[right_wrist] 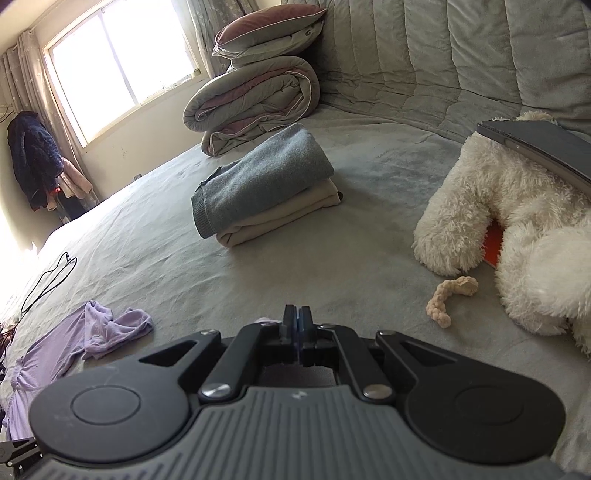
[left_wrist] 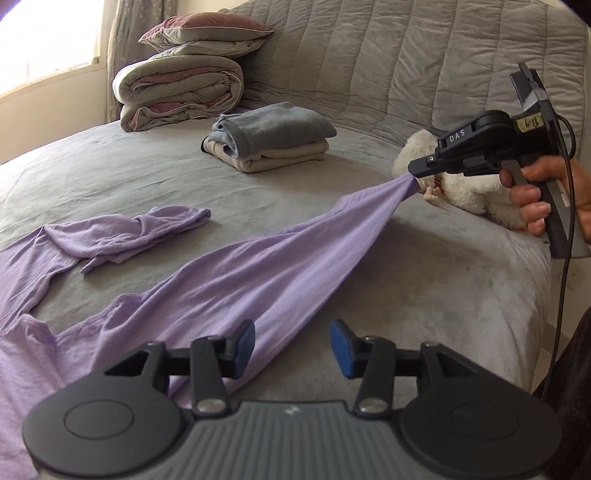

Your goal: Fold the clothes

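A lilac long-sleeved shirt [left_wrist: 229,273] lies spread across the grey bed, one sleeve [left_wrist: 140,236] crumpled to the left. My right gripper [left_wrist: 415,173] is shut on a pinched corner of the shirt and holds it lifted and stretched toward the right. In the right wrist view that gripper [right_wrist: 297,332] has its jaws pressed together, and only the crumpled sleeve [right_wrist: 110,328] shows at the lower left. My left gripper [left_wrist: 291,345] hovers open just above the shirt's near edge, its blue pads [left_wrist: 341,347] apart with nothing between them.
A folded stack of a blue-grey sweater [left_wrist: 273,127] over a beige garment [left_wrist: 280,155] sits mid-bed. A rolled duvet [left_wrist: 177,92] and pillow [left_wrist: 207,29] stand behind it. A white plush toy [right_wrist: 517,229] and a rope toy [right_wrist: 448,295] lie at the right. A black cable [right_wrist: 48,280] lies far left.
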Available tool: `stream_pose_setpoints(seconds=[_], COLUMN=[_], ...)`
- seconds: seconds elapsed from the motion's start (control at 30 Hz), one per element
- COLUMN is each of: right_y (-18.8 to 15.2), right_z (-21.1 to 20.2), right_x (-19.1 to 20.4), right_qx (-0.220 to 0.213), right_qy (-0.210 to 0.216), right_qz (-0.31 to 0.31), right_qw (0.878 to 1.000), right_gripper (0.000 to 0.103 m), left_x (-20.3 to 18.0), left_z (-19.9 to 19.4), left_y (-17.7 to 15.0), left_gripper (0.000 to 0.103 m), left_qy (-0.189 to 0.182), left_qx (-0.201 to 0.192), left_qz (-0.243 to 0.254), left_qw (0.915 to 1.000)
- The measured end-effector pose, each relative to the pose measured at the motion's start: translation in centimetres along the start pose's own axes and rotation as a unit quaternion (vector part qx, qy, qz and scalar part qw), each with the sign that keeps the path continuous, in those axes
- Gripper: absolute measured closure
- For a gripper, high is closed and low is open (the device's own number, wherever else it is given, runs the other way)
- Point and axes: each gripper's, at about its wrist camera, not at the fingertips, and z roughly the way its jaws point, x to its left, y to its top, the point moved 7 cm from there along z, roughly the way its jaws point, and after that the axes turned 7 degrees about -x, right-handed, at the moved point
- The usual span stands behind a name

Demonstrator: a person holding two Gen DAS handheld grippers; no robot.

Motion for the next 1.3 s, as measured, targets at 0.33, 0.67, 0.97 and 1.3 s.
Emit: stream_pose_setpoints(seconds=[0.33,0.67,0.97,1.3], right_y=[-3.1,-3.0,-4.6,-5.6], right_z=[0.6,-0.3,-1.7,-3.2], right_x=[-1.6,-3.4,-4.5,-7.3], right_qx=[0.049,0.059,0.091,0.103], right_qy=[-0.006,0.014,0.034,0.065], right_qz=[-0.008,0.055,0.07,0.132], right_qw=[0.999,0.997,0.993,0.984], right_gripper=[0.102,0.102,0.102,0.089], left_x=[-1.2,-2.4,-4.9,-7.7], left_z=[2.5,1.3,-0.1,3.6], left_y=[-0.7,0.1,0.2,4.9], left_gripper=[0.061,0.102,0.101,0.063], left_qy=[0.048,0.029,-0.035,-0.066], left_qx=[0.007,0.041,0.106,0.083], left_qz=[0.026,0.003,0.015,0.015], left_qw=[0.9985,0.9987,0.9937,0.9943])
